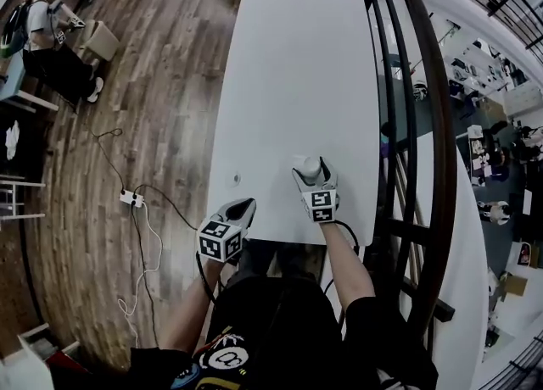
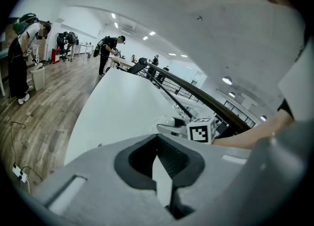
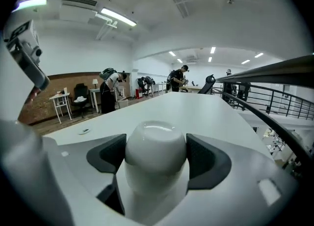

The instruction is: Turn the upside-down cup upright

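A white cup (image 3: 156, 146) stands on the white table (image 1: 297, 66) with its rounded closed end up and its mouth down, its lower edge meeting its reflection. My right gripper (image 3: 156, 157) is shut on it, one dark pad against each side. In the head view the cup (image 1: 307, 165) sits just past the right gripper (image 1: 312, 178), near the table's front edge. My left gripper (image 1: 242, 208) hovers at the front edge to the left, shut with nothing in it. From the left gripper (image 2: 159, 163) view, the cup (image 2: 169, 121) shows small ahead at right.
A small round object (image 1: 236, 179) lies on the table near the left gripper. A dark railing (image 1: 407, 83) runs along the table's right side. A power strip (image 1: 130, 198) and cables lie on the wooden floor at left. A person (image 1: 47, 36) sits far left.
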